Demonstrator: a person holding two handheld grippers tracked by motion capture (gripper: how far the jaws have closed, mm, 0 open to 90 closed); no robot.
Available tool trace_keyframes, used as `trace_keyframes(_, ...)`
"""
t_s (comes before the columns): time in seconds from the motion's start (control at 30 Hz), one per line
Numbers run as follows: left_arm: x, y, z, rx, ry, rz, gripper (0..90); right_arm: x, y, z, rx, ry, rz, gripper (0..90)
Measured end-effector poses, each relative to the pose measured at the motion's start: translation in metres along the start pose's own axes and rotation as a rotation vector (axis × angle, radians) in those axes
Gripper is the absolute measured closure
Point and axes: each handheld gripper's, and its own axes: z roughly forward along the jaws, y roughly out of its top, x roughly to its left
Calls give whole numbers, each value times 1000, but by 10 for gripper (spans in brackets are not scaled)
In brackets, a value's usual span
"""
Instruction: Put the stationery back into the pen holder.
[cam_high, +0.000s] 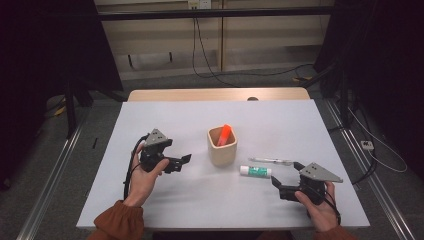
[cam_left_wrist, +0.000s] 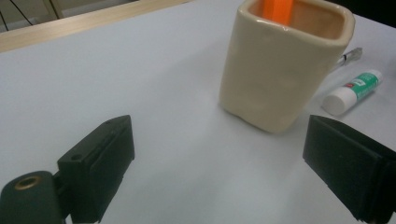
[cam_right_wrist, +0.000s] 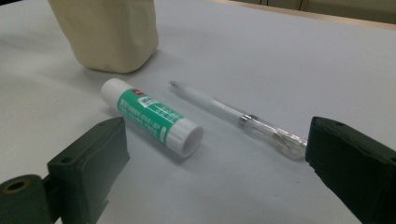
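From my station, the high view looks down and forward from above the person's side, and it takes in the whole table from far. The left gripper view sits low, very near the surface, and faces the cup at close range. The right gripper view is also low and close, facing the glue stick and the pen. All three views share the cup and the glue stick.
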Motion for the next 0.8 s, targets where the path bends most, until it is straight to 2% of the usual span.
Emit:
trace_keyframes(0.07,-1,-4,-2,11,8,21,89,0,0,-1,8,-6,-14,50)
trace_keyframes(0.2,-1,-13,-8,27,9,25,89,2,2,-4,17,-11,-37,53)
trace_keyframes(0.4,-2,-24,-20,35,13,25,88,5,5,-5,65,40,-51,46)
trace_keyframes(0.5,-4,-30,-29,2,35,25,89,5,8,-4,125,80,-67,50)
trace_keyframes(0.63,-7,-40,-35,9,11,-14,88,5,13,-4,160,103,-64,69)
trace_keyframes(0.7,-10,-49,-36,20,23,-27,80,5,16,-3,169,132,-49,79)
trace_keyframes(0.8,-16,-61,-39,43,36,-40,82,5,19,-1,188,169,-60,110)
